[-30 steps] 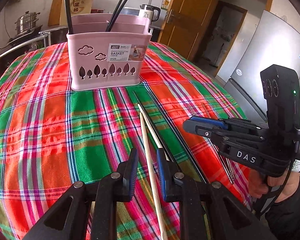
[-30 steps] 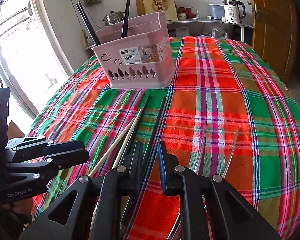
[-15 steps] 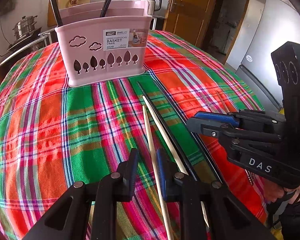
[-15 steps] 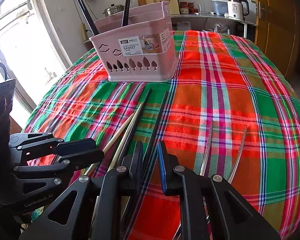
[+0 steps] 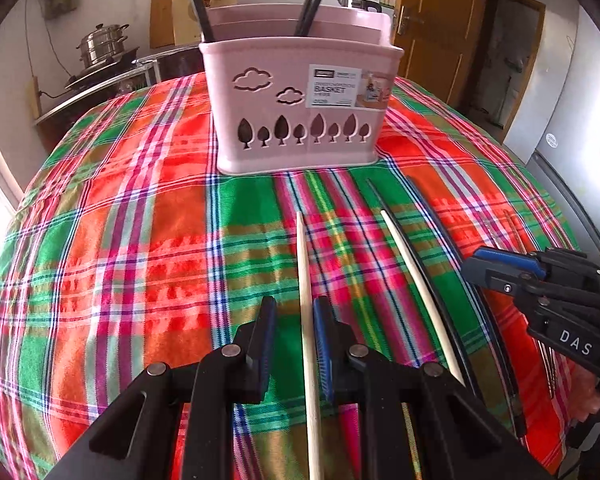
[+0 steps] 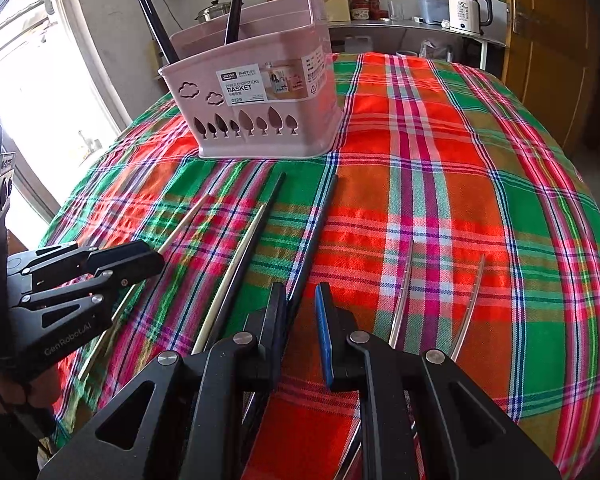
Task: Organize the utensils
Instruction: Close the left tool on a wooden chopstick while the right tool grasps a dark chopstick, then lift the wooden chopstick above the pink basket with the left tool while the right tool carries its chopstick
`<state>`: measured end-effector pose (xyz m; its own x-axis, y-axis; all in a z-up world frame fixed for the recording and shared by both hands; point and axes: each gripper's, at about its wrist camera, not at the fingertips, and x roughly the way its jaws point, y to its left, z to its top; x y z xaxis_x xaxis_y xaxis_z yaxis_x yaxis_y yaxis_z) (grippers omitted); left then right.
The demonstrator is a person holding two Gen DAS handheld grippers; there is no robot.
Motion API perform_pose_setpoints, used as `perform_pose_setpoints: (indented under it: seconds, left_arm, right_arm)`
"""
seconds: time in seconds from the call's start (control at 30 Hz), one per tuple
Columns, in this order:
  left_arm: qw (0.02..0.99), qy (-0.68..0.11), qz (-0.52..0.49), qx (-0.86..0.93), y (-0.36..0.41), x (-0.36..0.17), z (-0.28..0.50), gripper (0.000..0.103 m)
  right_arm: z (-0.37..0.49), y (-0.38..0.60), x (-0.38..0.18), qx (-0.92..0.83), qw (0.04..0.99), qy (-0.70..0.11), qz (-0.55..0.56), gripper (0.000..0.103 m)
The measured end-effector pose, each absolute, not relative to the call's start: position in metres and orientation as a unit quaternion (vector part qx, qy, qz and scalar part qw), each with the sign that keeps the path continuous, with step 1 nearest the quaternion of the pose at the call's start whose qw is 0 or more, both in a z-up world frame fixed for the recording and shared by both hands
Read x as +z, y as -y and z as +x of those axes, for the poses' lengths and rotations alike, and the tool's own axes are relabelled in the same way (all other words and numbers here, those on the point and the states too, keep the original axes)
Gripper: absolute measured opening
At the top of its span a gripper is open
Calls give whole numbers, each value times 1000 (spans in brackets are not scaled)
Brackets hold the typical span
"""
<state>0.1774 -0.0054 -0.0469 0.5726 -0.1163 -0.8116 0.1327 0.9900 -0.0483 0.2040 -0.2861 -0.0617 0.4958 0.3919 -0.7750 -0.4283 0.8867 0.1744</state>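
Left gripper (image 5: pixel 292 320) had its jaws slightly apart, straddling a pale chopstick (image 5: pixel 305 288), not pinching. The stick ran near-to-far toward the basket (image 5: pixel 300 120). Right gripper (image 6: pixel 300 304) sat empty, narrowly spread.

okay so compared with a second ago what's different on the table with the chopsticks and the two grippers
The left gripper has shifted left and now straddles one pale wooden chopstick, jaws narrowly apart, not visibly clamping it. That chopstick has swung away from the second pale chopstick, leaving a wider gap between them. Unchanged: the right gripper over the black chopsticks, the metal chopsticks, and the pink basket.
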Motion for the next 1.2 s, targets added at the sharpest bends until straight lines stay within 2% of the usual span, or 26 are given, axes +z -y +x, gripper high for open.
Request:
perform_pose_setpoints:
  seconds: [0.8,0.87,0.9,0.93,1.0,1.2]
  left_arm:
    - [868,-490,36,-67,-1,-48,250,18]
    - [870,-486,39,-69,1,-47,248,15]
    - [871,-485,38,-69,1,-47,248,9]
    - [871,-485,39,-67,2,-47,248,8]
    - [870,-487,36,-67,2,-47,250,5]
    - [874,-480,14,-77,-5,-34,250,5]
  right_arm:
    - [243,266,-61,214,861,-460,-36,15]
    - [241,265,-61,214,862,-458,-44,15]
    - [241,265,-61,213,862,-459,-44,13]
    - [241,264,-62,213,861,-459,-45,8]
    - [242,264,-62,216,860,-459,-43,7]
    - [235,266,-52,232,864,-447,-31,7]
